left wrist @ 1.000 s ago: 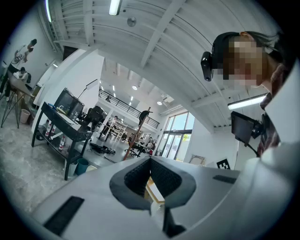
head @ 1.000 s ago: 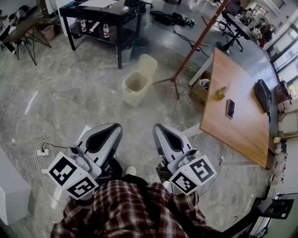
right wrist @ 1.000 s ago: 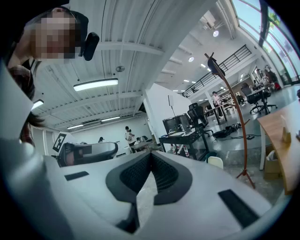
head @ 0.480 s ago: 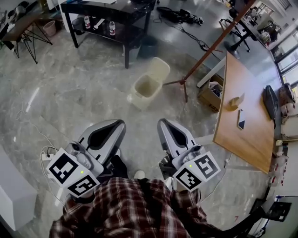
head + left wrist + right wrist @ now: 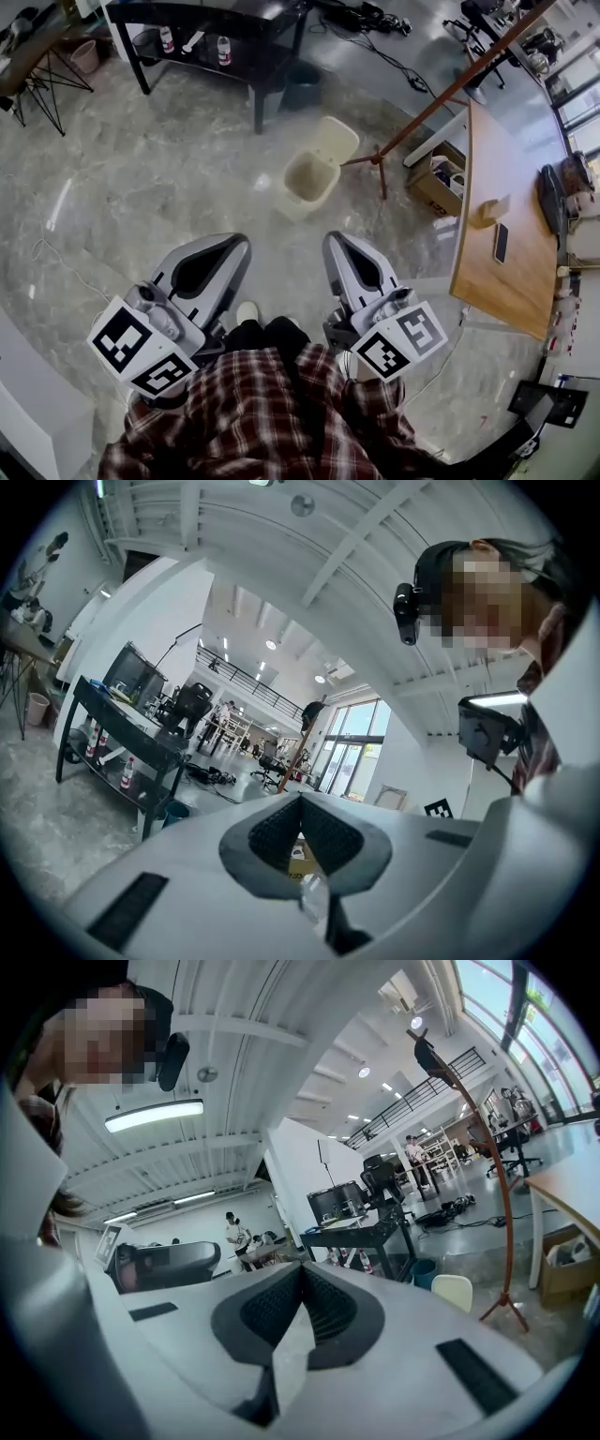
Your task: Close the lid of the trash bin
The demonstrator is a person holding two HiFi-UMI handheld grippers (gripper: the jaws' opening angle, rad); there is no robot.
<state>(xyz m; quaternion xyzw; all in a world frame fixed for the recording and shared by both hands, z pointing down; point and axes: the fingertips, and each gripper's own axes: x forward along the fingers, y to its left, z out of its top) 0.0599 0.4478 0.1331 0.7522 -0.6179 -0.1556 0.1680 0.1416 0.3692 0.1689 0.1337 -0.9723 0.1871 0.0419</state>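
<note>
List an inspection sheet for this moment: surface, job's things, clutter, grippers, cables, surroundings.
Surface: grey marble floor.
Job's things: trash bin upright on the floor, its lid open and tipped back.
Clutter: cardboard box beside the wooden table; phone on that table.
Grippers: left gripper and right gripper both shut and empty, well short of the bin.
Cables: black cable bundle on the floor beyond.
Surroundings: black table with bottles on its shelf; tripod stand.

Left gripper (image 5: 228,249), right gripper (image 5: 336,246), side by side, jaws together, empty
</note>
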